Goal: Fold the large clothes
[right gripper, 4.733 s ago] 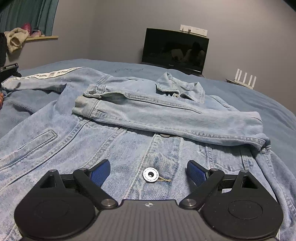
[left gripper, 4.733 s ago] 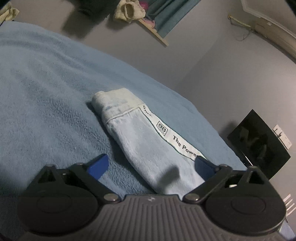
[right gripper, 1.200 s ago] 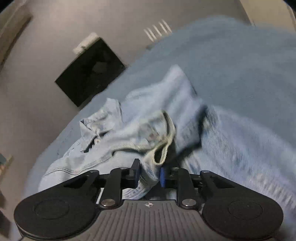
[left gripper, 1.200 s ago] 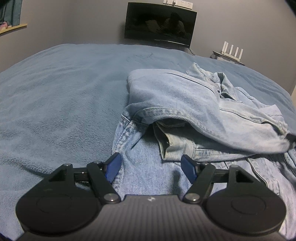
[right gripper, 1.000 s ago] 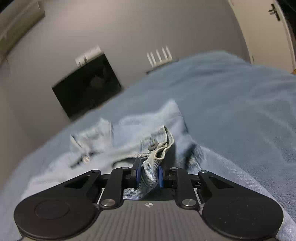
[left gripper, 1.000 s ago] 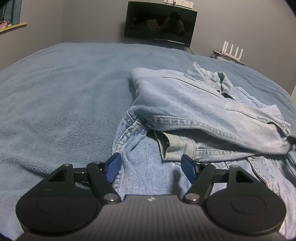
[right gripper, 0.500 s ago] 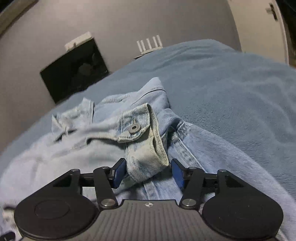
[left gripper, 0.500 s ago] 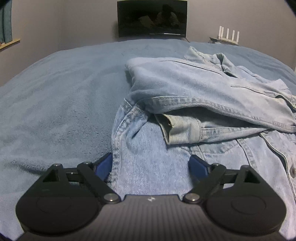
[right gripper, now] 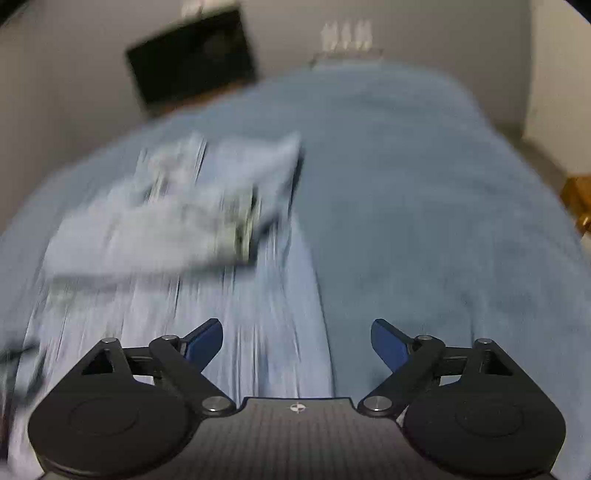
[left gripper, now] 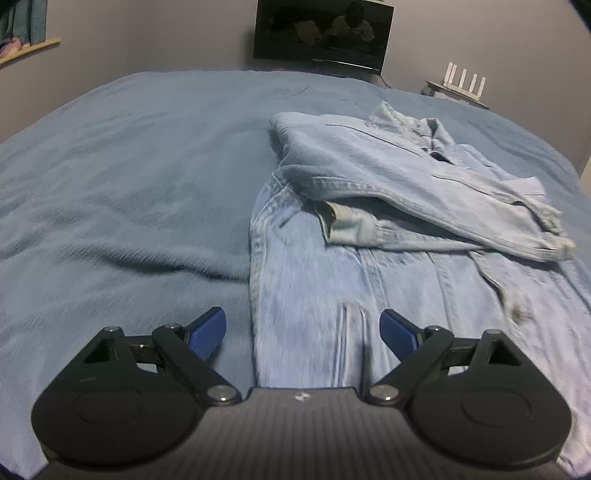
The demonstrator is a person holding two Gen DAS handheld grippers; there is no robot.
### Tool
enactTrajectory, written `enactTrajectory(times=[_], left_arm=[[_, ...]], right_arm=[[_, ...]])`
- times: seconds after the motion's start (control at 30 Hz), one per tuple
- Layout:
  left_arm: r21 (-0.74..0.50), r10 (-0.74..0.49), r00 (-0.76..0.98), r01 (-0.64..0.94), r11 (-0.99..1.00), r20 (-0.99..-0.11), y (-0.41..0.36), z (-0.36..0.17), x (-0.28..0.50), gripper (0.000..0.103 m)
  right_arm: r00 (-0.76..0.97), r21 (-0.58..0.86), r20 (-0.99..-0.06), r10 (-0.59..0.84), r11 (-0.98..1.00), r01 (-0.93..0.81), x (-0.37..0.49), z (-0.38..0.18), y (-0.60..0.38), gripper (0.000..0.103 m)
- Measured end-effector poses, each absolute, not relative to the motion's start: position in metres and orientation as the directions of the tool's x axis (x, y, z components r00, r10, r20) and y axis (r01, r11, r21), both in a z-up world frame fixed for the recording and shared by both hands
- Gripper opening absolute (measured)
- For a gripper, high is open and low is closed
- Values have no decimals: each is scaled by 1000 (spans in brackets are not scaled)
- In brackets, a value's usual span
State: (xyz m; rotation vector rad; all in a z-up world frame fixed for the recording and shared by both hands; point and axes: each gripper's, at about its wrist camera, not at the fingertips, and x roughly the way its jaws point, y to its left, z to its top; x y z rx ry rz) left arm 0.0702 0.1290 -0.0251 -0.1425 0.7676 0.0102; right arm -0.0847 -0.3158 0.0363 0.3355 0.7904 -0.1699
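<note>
A light blue denim jacket (left gripper: 388,229) lies on the blue bed blanket (left gripper: 129,184), both sleeves folded across its chest. My left gripper (left gripper: 303,330) is open and empty, low over the jacket's lower left edge. In the right wrist view the jacket (right gripper: 221,266) is motion-blurred, its folded sleeve cuff (right gripper: 240,225) lying on top. My right gripper (right gripper: 297,341) is open and empty over the jacket's lower right edge.
A dark TV screen (left gripper: 321,35) stands against the far wall beyond the bed. A white router with antennas (left gripper: 463,79) sits to its right. A window ledge (left gripper: 26,46) is at far left. Blanket (right gripper: 443,221) stretches right of the jacket.
My right gripper let go of the sleeve cuff, opened wide and pulled back toward the jacket's hem. My left gripper stayed open and drew back a little along the left edge.
</note>
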Motion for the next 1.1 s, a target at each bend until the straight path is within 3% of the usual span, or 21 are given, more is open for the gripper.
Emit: enactTrajectory(times=[0.23,0.4,0.57,0.67,0.73,0.83,1.1], left_arm=[[-372,-157,699,-166,913,-697,168,3,18,90],[-305,-158,619,-139,942,-769,165,13,-9,90],[-367,-275,544,-64,928,-793,160,10,-18,90],[-336,-278,556,-3,942,-783,150,10,-17,83],[-323,-275,534,3,946,-800,146,3,-10,72],[-330,-274,489,-31,944,-828,148,-14,10,58],[-463,-379,482,-63,884,-790,166,-31,26,41]], right_arm=[[641,410,-754,143,865,290,-130,6,-333,89],[614,486,-754,233,827,284,-132,-4,-323,90],[573,459,-784,237,843,280,-125,-15,-312,81],[579,486,-774,258,828,281,-123,-19,-316,69],[572,492,-776,264,822,287,-122,-23,-317,67],[559,498,-782,278,817,290,-118,-27,-319,65],[509,489,-805,304,827,278,-107,-39,-314,65]])
